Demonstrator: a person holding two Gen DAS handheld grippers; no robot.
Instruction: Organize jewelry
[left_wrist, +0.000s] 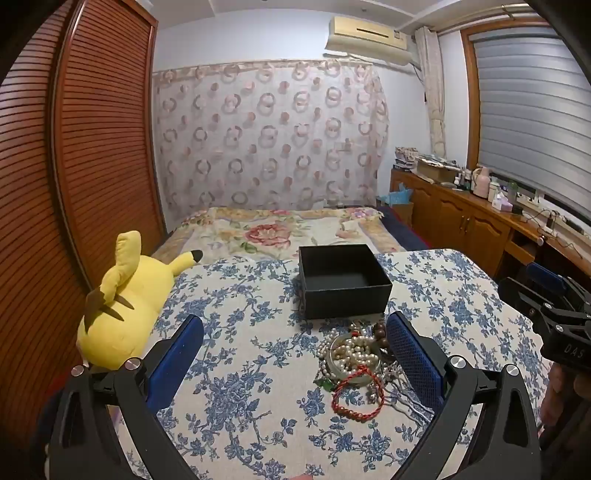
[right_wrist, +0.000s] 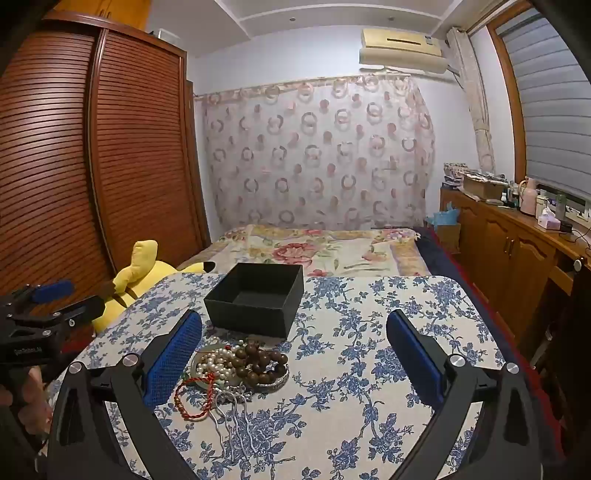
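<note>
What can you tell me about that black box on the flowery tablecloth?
The black box is square and matte, looks like stiff cardboard, and has no lid on it. It stands upright and open on the tablecloth, and what shows of its inside is empty. The jewelry pile lies just in front of it, on the near side; whether they touch is unclear. Neither gripper touches it.

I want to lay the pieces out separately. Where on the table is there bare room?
Bare cloth lies right of the jewelry pile and black box, out to the table edge, and left of the pile toward the Pikachu plush. It is crowded between box and pile.
</note>
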